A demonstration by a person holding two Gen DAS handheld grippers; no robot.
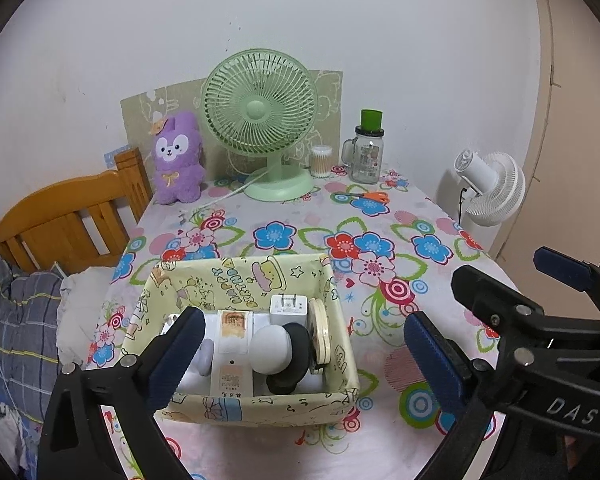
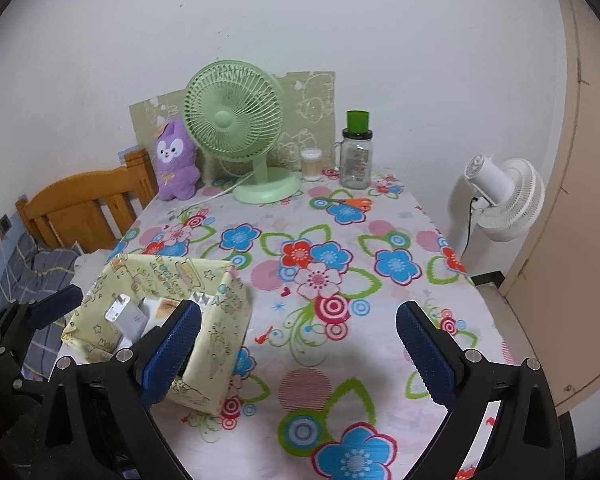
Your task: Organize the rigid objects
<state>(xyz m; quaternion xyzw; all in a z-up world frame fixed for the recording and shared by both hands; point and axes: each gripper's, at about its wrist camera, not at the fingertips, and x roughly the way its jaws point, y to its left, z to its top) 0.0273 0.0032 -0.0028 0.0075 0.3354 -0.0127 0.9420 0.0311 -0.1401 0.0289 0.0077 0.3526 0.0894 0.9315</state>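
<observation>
My left claw (image 1: 300,356) and right claw (image 2: 298,356) both released, empty; fabric bin (image 1: 260,404) on tabletop (image 1: 380,216) holds charger (image 1: 288,307), white boxes, round bits.

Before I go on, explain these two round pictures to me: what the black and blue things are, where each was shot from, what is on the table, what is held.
No robot here: a person holds a pair of hand tongs in each hand, with a wide-angle camera on each looking along its two blue-padded fingers. One picture looks out from the left tongs, the other from the right tongs. Both pairs are open and hold nothing. On the flowered tablecloth sits a yellow fabric box with small items inside, among them a white charger. At the back stand a green fan, a purple plush toy, a glass jar and orange scissors.
</observation>
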